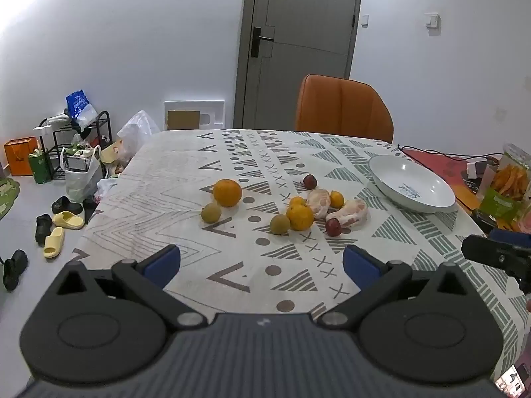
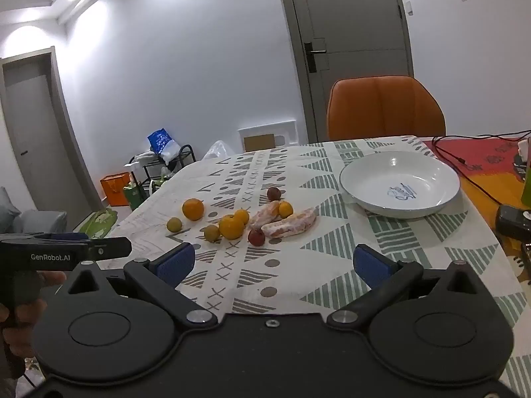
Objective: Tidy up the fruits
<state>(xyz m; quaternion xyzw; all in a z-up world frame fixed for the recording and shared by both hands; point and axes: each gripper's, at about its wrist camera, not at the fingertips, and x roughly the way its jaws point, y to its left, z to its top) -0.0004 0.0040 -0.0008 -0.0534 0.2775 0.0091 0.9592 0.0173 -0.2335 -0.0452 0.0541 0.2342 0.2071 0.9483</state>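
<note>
You hold both tools back at the near edge of the table (image 1: 186,165), left gripper (image 1: 261,262) and right gripper (image 2: 271,263) each spread wide and empty, likely to survey before choosing. The fruits (image 2: 232,225) lie loose mid-table on the patterned cloth: smooth round oranges, dull greenish balls, small dark red ones, and two soft, pithy peeled segments. The glossy white plate (image 2: 351,172) waits empty toward the far right corner, probably their destination.

Orange citrus (image 1: 227,192), dark red fruits (image 1: 333,227) and olive-green ones (image 1: 211,213) dot a white tablecloth (image 1: 186,179) patterned in grey-green triangles, beside a white plate (image 1: 391,169)
</note>
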